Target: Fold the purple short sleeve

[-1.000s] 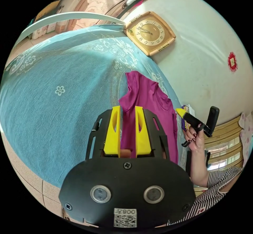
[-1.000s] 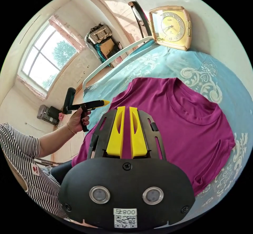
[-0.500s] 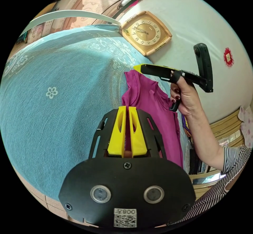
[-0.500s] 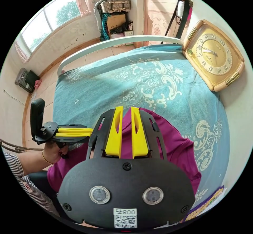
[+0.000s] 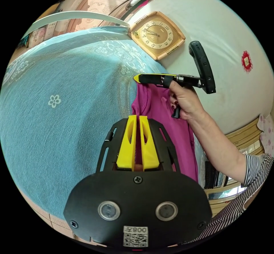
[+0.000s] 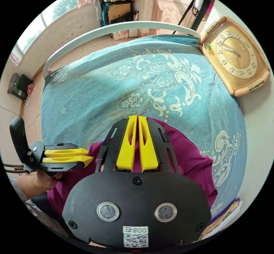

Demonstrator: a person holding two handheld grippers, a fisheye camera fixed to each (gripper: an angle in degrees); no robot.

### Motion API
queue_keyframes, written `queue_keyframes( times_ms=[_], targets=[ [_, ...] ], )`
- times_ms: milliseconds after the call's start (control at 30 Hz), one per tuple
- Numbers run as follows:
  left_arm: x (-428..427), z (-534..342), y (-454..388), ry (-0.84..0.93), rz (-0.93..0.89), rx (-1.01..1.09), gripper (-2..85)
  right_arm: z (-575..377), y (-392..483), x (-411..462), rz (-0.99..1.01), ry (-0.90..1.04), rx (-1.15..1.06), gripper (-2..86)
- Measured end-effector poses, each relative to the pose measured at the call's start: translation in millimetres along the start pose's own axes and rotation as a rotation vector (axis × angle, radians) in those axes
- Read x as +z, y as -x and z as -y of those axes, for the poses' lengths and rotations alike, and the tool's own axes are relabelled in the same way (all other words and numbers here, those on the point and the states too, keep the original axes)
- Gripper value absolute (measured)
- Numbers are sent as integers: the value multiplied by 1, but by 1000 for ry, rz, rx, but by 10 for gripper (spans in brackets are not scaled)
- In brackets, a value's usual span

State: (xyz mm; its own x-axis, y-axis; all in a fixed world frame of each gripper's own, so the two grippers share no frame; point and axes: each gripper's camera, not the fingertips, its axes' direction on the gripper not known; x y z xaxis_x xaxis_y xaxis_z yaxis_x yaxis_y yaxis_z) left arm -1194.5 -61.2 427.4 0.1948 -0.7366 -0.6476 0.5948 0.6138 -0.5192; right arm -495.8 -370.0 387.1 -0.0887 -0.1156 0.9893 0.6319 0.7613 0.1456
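The purple short sleeve shirt (image 5: 177, 139) lies flat on a teal bedspread (image 5: 62, 99), near the wall side of the bed. My left gripper (image 5: 137, 117) is shut on the shirt's edge, with purple cloth between its yellow jaws. In the left gripper view the right gripper (image 5: 136, 78), held in a hand, rests at the shirt's far corner. In the right gripper view the right gripper (image 6: 136, 117) is shut on the edge of the shirt (image 6: 188, 157), jaws almost touching. The left gripper (image 6: 89, 155) grips the same edge further left.
A large gold clock (image 5: 155, 34) leans against the white wall at the bed's far corner. A white bed rail (image 6: 114, 29) bounds the far end. A stack of paper (image 6: 225, 217) lies beside the shirt. The person's forearm (image 5: 211, 139) reaches over the shirt.
My left jaws went from open to shut on the shirt's edge. The right gripper moved over the shirt to its far corner, and its jaws closed there.
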Motion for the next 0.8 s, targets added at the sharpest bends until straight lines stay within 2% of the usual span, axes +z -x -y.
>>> queue_keyframes(
  times_ms=[100, 233, 367, 567, 667, 800],
  targets=[
    [-1, -12, -12, -25, 7, 55, 18, -15, -38, -13, 142, -87, 75, 4],
    [-2, -37, -61, -69, 64, 294, 19, -63, -106, -46, 404, -266, 197, 4],
    [28, -68, -108, 2, 173, 526, 20, -104, -156, -44, 527, -276, 276, 4],
    [84, -106, -137, 137, 287, 662, 23, -130, -197, -16, 471, -151, 355, 5],
    [104, -130, -151, 162, 348, 747, 25, -134, -205, -23, 350, -154, 359, 8],
    [129, -156, -165, 173, 420, 823, 26, -114, -195, -35, 308, -176, 259, 27]
  ],
)
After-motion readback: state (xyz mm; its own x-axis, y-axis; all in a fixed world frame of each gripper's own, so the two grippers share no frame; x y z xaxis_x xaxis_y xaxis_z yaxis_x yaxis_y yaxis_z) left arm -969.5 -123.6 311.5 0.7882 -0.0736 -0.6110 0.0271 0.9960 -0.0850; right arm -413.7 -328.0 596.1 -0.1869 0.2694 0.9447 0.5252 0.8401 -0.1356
